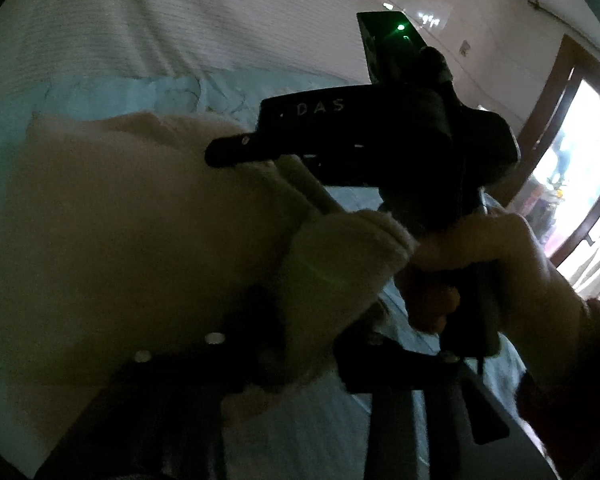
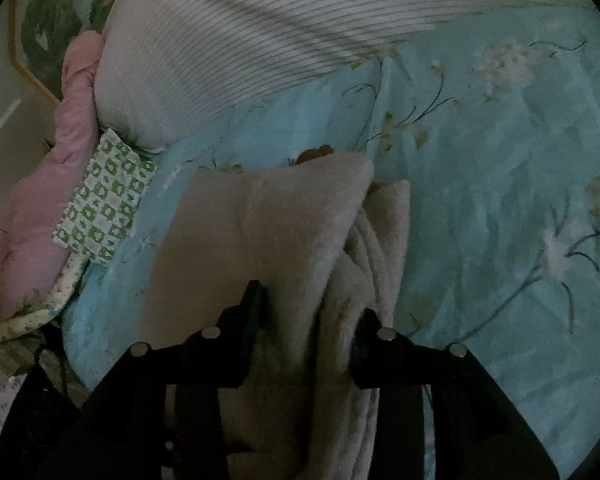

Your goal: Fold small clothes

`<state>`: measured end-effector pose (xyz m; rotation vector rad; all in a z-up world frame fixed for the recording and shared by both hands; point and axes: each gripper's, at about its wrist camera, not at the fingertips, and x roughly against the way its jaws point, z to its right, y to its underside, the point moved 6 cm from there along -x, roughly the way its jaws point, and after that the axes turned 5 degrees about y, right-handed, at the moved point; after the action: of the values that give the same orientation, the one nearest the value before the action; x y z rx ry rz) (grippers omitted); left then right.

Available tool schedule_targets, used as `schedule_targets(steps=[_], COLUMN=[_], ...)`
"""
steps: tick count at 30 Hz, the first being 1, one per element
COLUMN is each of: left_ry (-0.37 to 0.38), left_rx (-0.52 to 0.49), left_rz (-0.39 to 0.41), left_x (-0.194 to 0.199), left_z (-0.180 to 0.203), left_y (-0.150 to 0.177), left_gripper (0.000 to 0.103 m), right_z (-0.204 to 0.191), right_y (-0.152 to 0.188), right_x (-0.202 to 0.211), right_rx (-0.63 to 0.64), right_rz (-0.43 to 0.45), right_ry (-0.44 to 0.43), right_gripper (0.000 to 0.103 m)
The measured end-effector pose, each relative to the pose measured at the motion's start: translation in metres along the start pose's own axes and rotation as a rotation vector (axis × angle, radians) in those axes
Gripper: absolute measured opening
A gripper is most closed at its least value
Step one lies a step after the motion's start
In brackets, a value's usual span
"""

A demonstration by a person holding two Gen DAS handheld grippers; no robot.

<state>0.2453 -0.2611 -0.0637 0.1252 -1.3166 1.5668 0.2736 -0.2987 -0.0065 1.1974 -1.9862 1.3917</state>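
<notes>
A beige fleece garment [image 2: 260,220] lies folded on the turquoise floral bedsheet [image 2: 500,160]. In the right wrist view my right gripper [image 2: 308,332] stands over the garment's near end, a bunched fold of fleece lying between its parted jaws. In the left wrist view the same garment [image 1: 120,220] fills the left half. A roll of it sits between the parted jaws of my left gripper [image 1: 296,344]. Just beyond, a person's hand [image 1: 500,248] grips the handle of the right tool, whose black housing [image 1: 380,132] hangs over the garment's edge.
A white ribbed blanket [image 2: 260,40] is heaped at the back of the bed. A pink quilt [image 2: 28,220] and a green checked cloth [image 2: 104,208] lie to the left. Bare sheet spreads to the right. A bright doorway [image 1: 580,200] shows at the far right.
</notes>
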Motion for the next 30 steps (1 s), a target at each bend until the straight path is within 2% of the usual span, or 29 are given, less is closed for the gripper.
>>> schedule_targets(steps=[2,4,6,10,12,15,18,20,25,28,30], left_ry=[0.009,0.022,0.030,0.032,0.030,0.032,0.046,0.109,0.102,0.182,0.212], left_rx=[0.011,0.005,-0.003,0.012,0.052,0.147,0.253,0.326,0.427,0.499,0.510], left_rz=[-0.028,-0.042,-0.041,-0.021,-0.018,-0.016,0.000,-0.003,-0.030,-0.061,-0.066], left_x=[0.011,0.025,0.042,0.079,0.094,0.103,0.107,0.101,0.075,0.054,0.045], left_z=[0.001,0.004,0.006,-0.005,-0.019,-0.054,-0.089,-0.109,-0.149,-0.159,-0.159], left_y=[0.008,0.017,0.023,0.031,0.033,0.027,0.020,0.012,0.003,0.001,-0.002], left_gripper=[0.046,0.047,0.051,0.067,0.072,0.072,0.072,0.072,0.072,0.074,0.078], right_z=[0.001,0.004,0.008,0.017,0.019,0.019,0.022,0.023,0.022,0.022,0.022], right_y=[0.002,0.005,0.008,0.020,0.026,0.033,0.034,0.034,0.032,0.031,0.029], right_x=[0.008,0.016,0.025,0.038,0.040,0.043,0.038,0.033,0.015,0.008,0.006], right_rx=[0.000,-0.001,-0.007,-0.053,-0.063,-0.072,-0.097,-0.113,-0.104,-0.118,-0.124], right_rz=[0.011,0.031,0.059,0.061,0.052,0.051,0.041,0.029,-0.025,-0.038,-0.046], right_ry=[0.025,0.069,0.091,0.077,0.057,0.022,-0.002,-0.021,-0.026,-0.050,-0.065], right_gripper=[0.048,0.067,0.071,0.073,0.076,0.083,0.083,0.084,0.085,0.085,0.085])
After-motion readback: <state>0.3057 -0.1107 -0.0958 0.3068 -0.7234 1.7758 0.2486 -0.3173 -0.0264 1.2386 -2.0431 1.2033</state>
